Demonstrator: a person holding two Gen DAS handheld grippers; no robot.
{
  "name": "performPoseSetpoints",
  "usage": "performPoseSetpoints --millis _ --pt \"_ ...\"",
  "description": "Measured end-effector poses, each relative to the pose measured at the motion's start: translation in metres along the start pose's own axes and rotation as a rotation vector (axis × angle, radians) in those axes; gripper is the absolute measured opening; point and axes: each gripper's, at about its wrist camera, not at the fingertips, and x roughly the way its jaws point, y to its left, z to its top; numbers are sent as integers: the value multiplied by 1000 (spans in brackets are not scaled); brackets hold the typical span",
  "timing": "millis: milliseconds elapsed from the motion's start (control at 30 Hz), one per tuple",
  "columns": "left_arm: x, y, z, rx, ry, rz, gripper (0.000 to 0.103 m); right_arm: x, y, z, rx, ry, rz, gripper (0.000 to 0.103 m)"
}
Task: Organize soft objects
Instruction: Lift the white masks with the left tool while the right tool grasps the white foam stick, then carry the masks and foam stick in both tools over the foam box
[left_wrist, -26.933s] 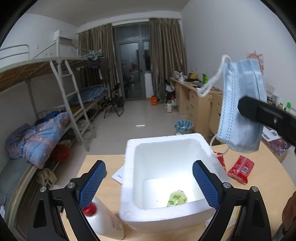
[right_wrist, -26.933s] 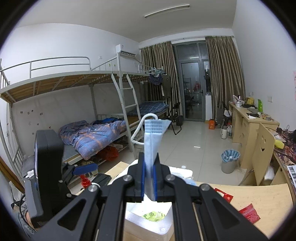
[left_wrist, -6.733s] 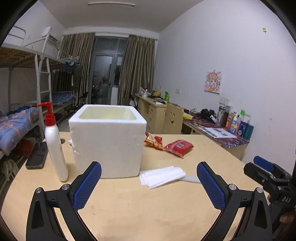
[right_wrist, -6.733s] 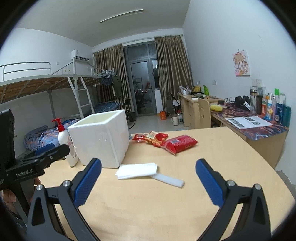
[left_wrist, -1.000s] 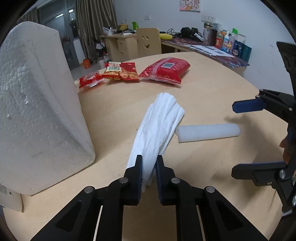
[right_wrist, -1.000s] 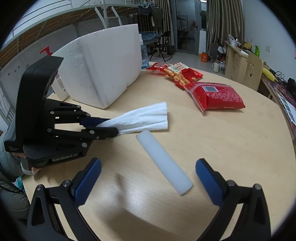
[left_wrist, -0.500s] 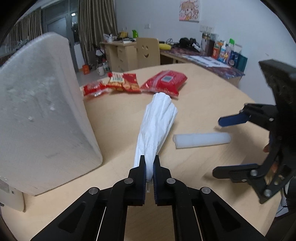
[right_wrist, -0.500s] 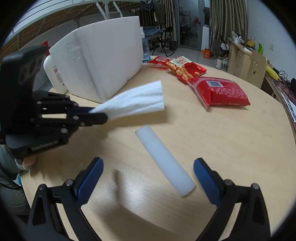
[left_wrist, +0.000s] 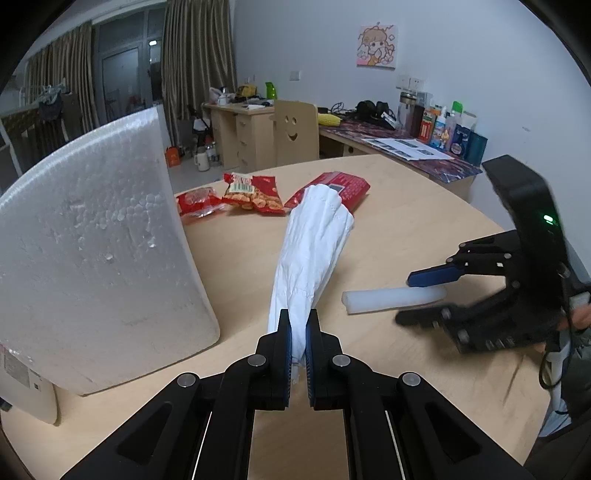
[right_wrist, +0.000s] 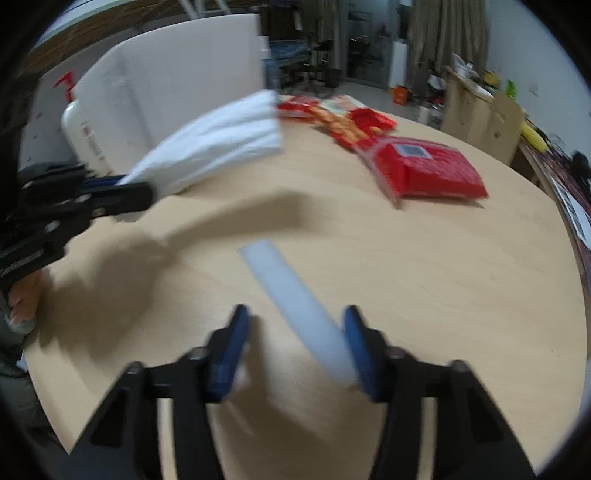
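The left tongs are clenched on one end of the folded white cloth, which looks light and limp, fanning out above the counter beside the foam box. The right tongs, their jaws just closing, straddle the near end of the white foam stick lying on the counter. The blur hides whether both pads touch, but it seems light and squashy, best gripped mid-length.

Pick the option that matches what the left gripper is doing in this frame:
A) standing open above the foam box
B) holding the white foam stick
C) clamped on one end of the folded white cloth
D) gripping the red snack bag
C: the left gripper has its blue pads pressed together on the near end of the folded white cloth, whose far end fans out above the table.
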Motion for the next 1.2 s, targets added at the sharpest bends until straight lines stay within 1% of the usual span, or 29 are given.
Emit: performPoseSetpoints --millis 100,167,267,400,467,500,533,600,667,700,767,833,967,1200 --pt "-4 0 1 2 -12 1 6 -1 -8 1 9 9 16 41" --pt "-4 0 1 0 -14 -1 6 0 -7 3 -16 23 15 41" --pt "-5 -1 1 -1 -15 0 7 1 0 2 -91 48 -7 41" --pt "-8 -1 2 -5 -28 -2 6 2 0 5 -118 71 3 40" --pt "-11 -2 1 -3 -36 1 6 2 -1 5 -119 72 13 36" --pt "-12 -1 2 -5 -39 2 6 3 -1 5 -120 72 14 30" --pt "-12 -1 2 -6 -40 -1 6 2 -2 5 -113 71 20 27" --pt "-13 0 2 -11 -43 -1 6 2 -5 6 -85 62 45 25" --pt "-14 1 2 -16 -45 -4 6 0 -7 3 -58 46 55 23" --pt "-14 2 2 -18 -47 -5 6 -5 -8 0 -40 17 70 22" --pt "-15 3 2 -19 -50 2 6 -11 -8 -4 1 -14 100 21" --pt "-17 4 1 -24 -51 8 6 -20 -9 -6 48 -52 100 21" --pt "-24 5 2 -33 -72 6 6 -36 -3 -8 81 -124 110 21" --pt "-36 1 -2 -53 -86 14 6 -53 1 -16 152 -208 120 21"
